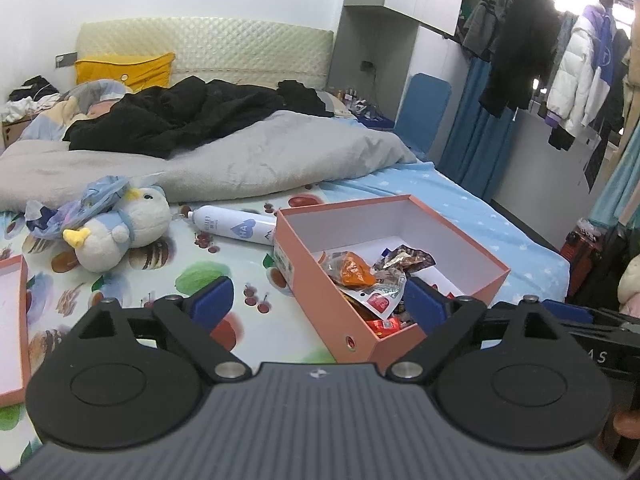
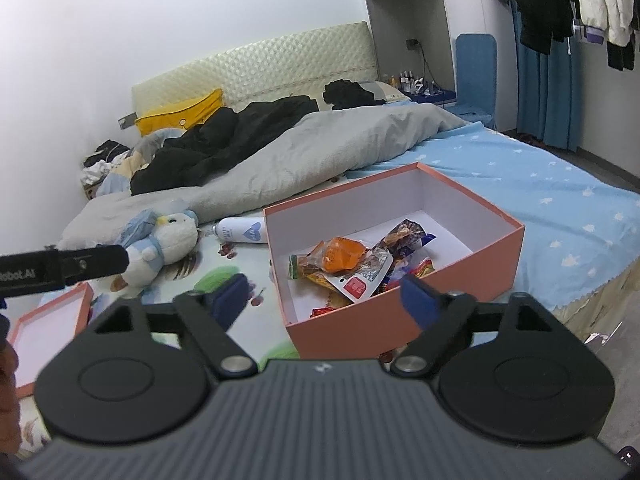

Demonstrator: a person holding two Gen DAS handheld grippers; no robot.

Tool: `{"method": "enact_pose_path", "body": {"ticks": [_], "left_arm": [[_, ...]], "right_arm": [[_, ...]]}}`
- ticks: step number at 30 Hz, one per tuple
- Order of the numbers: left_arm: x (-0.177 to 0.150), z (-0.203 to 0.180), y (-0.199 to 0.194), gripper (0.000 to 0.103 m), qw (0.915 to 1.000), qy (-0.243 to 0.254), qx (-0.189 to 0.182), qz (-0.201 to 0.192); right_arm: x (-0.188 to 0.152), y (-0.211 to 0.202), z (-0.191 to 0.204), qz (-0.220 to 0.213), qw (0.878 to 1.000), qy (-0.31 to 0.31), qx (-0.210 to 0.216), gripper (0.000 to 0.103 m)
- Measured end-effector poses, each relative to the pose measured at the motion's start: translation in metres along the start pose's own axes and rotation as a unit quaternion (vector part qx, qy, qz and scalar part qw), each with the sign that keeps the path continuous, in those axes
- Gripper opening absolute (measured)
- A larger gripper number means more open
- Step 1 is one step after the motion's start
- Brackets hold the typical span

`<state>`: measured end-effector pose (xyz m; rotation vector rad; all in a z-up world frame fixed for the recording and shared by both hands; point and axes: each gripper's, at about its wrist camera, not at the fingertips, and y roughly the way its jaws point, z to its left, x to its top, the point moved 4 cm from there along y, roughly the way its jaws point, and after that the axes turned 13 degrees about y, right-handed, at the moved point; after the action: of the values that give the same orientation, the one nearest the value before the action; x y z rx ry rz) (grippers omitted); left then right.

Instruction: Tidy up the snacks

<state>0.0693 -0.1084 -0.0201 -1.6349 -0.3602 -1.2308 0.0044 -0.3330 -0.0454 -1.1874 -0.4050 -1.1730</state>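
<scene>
A bed (image 1: 460, 200) covered by a fruit-print sheet (image 1: 224, 276) is shown, with a grey blanket (image 1: 248, 160) and black clothes (image 1: 180, 116) heaped toward the padded headboard (image 1: 208, 46); a yellow pillow (image 1: 124, 70) is propped against that headboard. Coats (image 1: 568, 76) are seen hung on a rail at the right, beside a blue curtain (image 1: 476, 136). An open pink box (image 2: 472, 256) is set on the sheet near the bed's front edge, and its lid (image 2: 48, 328) is laid apart to the left, inner side up. The snacks (image 2: 352, 264) are gathered inside the box, at its near end: an orange packet on top, a white pouch with a red label below it, and darker wrappers toward the middle; the far end of the box is left bare. A plush bird (image 1: 124, 232) is laid on its side to the left of the box, with a crumpled blue wrapper (image 1: 68, 208) against it. A white bottle (image 1: 236, 226) is laid flat between the bird and the box, just beside the box's far left corner. The left gripper (image 1: 318, 300) is held over the box's near corner with its blue pads spread wide and nothing grasped. The right gripper (image 2: 328, 298) is held before the box's near wall, likewise released, with nothing between its pads.
</scene>
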Motion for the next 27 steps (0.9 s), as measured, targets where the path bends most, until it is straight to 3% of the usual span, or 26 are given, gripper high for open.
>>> {"method": "enact_pose_path", "body": {"ticks": [3,27], "left_arm": [[0.0,0.001,0.0,0.101,1.0,-0.006,0.007,0.003],[-0.001,0.0,0.004,0.103,0.999,0.007,0.04,0.021]], "right_arm": [[0.001,0.001,-0.004,-0.001,1.0,0.004,-0.007,0.088],[0.001,0.0,-0.009,-0.01,1.0,0.001,-0.021,0.089]]}}
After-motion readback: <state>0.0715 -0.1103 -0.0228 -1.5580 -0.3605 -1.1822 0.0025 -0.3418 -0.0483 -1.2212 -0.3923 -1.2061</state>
